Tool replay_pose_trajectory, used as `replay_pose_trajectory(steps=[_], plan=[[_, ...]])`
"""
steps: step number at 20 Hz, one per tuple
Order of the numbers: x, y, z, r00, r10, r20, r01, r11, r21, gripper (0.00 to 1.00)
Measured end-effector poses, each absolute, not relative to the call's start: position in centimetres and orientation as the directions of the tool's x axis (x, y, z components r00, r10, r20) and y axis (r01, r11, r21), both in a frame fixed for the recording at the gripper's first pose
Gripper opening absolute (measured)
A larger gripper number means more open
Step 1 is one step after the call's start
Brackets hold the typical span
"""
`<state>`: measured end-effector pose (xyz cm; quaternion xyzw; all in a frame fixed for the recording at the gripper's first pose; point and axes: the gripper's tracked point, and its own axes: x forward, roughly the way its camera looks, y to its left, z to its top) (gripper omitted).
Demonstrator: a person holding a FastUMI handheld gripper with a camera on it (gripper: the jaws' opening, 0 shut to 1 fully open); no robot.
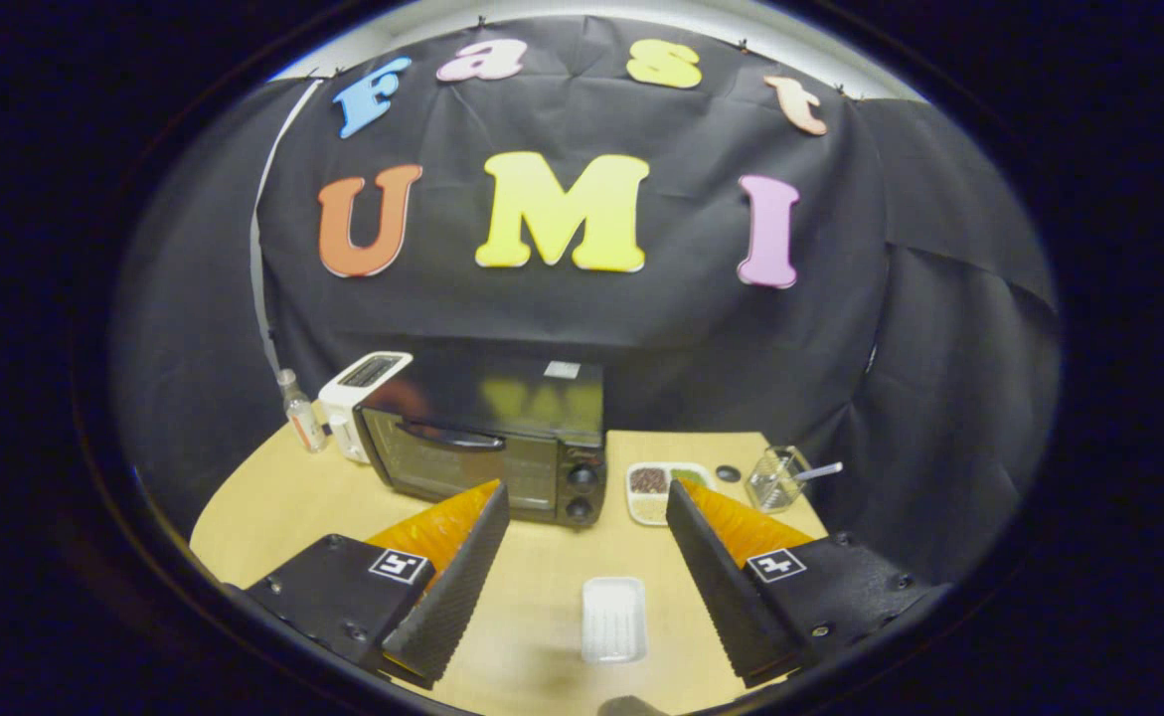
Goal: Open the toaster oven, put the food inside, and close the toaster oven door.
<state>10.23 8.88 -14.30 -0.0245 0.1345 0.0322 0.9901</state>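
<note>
A black toaster oven (pixel 487 452) stands at the back of the wooden table (pixel 273 507), its glass door shut and its handle across the top of the door. Two knobs sit on its right side. To the right of the oven lies a divided tray of food (pixel 663 489) holding dark, green and pale portions. A small white empty tray (pixel 613 619) lies on the table between my fingers, nearer than their tips. My gripper (pixel 586 489) hovers above the table in front of the oven, open wide, with nothing between its fingers.
A white pop-up toaster (pixel 361 393) stands behind the oven's left end, with a small clear bottle (pixel 301 413) to its left. A clear glass container with a stick in it (pixel 778 477) and a small dark disc (pixel 728 473) lie right of the food tray.
</note>
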Motion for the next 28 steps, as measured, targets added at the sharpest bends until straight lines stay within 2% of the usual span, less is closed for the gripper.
replay_pose_trajectory(steps=[2,10,15,28], plan=[[8.5,6.0,-10.5,0.979,0.037,-0.198,-0.042,0.999,-0.022,1.00],[4.2,-2.9,-3.0,1.000,-0.006,0.011,0.006,1.000,0.028,1.00],[2.8,-4.4,-1.8,0.998,0.024,0.056,-0.026,0.999,0.032,1.00],[1.1,-4.3,-1.6,0.995,0.076,0.061,-0.080,0.995,0.060,1.00]])
